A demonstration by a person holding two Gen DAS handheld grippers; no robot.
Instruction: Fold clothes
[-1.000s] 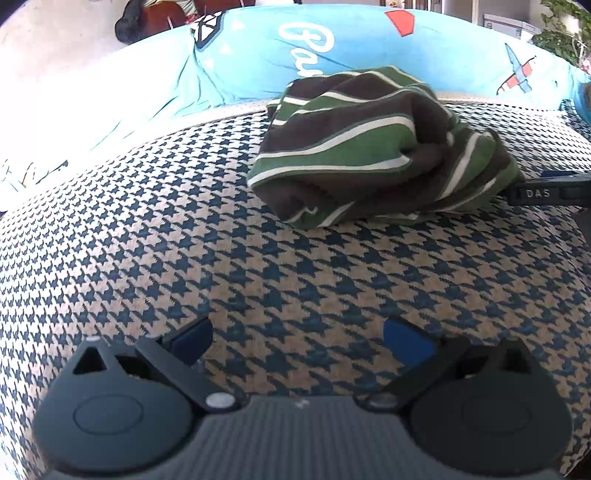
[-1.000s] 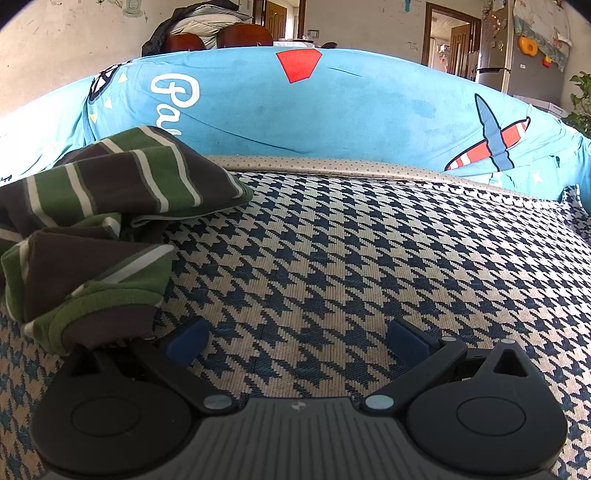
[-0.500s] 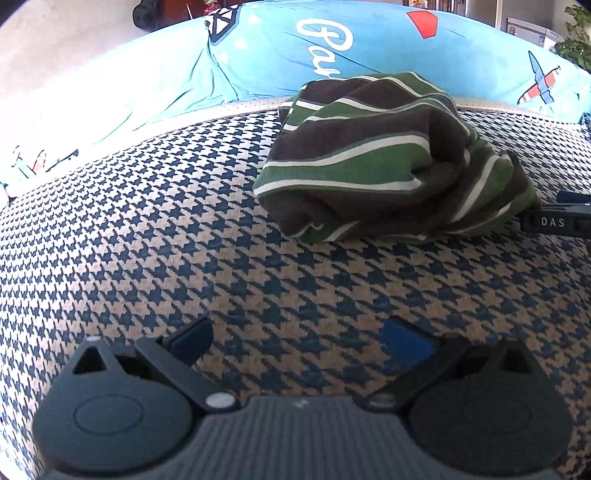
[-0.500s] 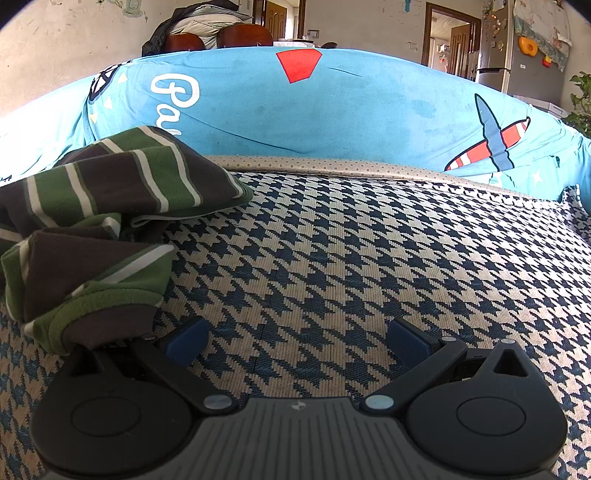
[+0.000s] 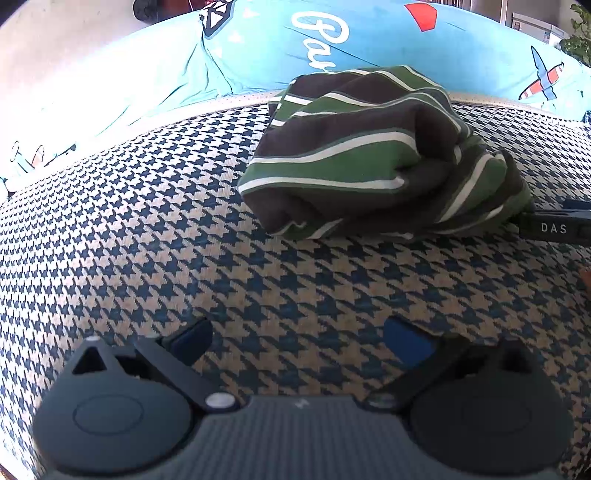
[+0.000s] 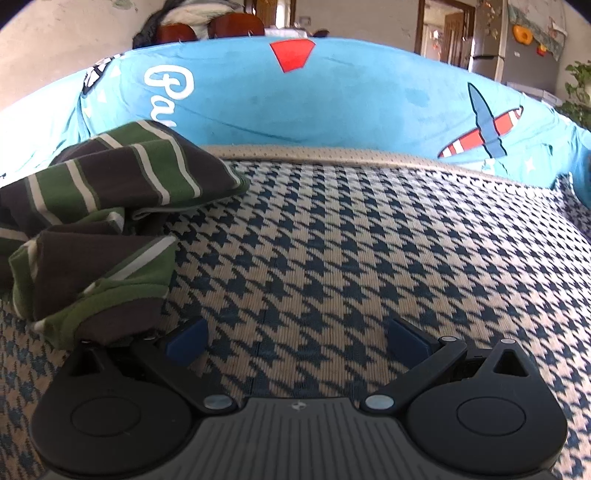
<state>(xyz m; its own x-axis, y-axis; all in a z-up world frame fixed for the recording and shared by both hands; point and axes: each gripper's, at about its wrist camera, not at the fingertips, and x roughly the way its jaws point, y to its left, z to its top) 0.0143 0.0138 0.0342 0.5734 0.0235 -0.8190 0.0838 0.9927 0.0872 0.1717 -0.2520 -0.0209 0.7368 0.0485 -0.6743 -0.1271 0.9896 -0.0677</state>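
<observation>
On the houndstooth cover [image 5: 147, 229] lies a bunched striped garment [image 5: 369, 162]; both hand-held grippers [image 5: 295, 343] [image 6: 297, 341] gape empty; doorways [image 6: 443, 33] show only rightward.

Both wrist views look low across the cushion [image 5: 147, 229] — sharing the striped garment [image 5: 369, 158].

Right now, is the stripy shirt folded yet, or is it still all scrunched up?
Nothing looks done yet: the striped garment lies bunched in a heap on the houndstooth cushion. Nothing is in hand either: the left gripper and right gripper are both open and empty, the right one beside the heap. Spreading it flat and all the folding are left.
</observation>
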